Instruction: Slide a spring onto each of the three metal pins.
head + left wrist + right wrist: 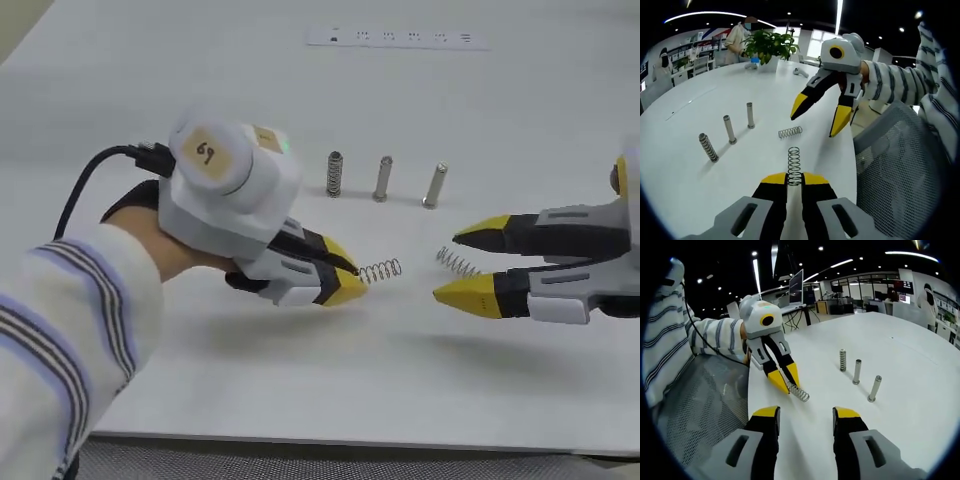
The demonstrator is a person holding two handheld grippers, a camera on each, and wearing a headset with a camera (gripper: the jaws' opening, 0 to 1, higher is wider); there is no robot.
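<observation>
Three metal pins stand in a row: the left pin (334,173) (708,147) (842,360) wears a spring, while the middle pin (382,178) (729,129) and right pin (435,185) (750,115) are bare. My left gripper (345,285) (794,179) (782,377) is shut on one end of a spring (380,270) (794,165) (799,391), which sticks out forward just above the table. Another loose spring (457,262) (790,132) lies on the table between the open jaws of my right gripper (452,266) (812,125) (806,412).
The white table (300,380) spreads around the pins. A white power strip (398,38) lies at its far edge. A potted plant (769,44) stands further along the table, and a grey mesh chair (890,165) sits at the near edge.
</observation>
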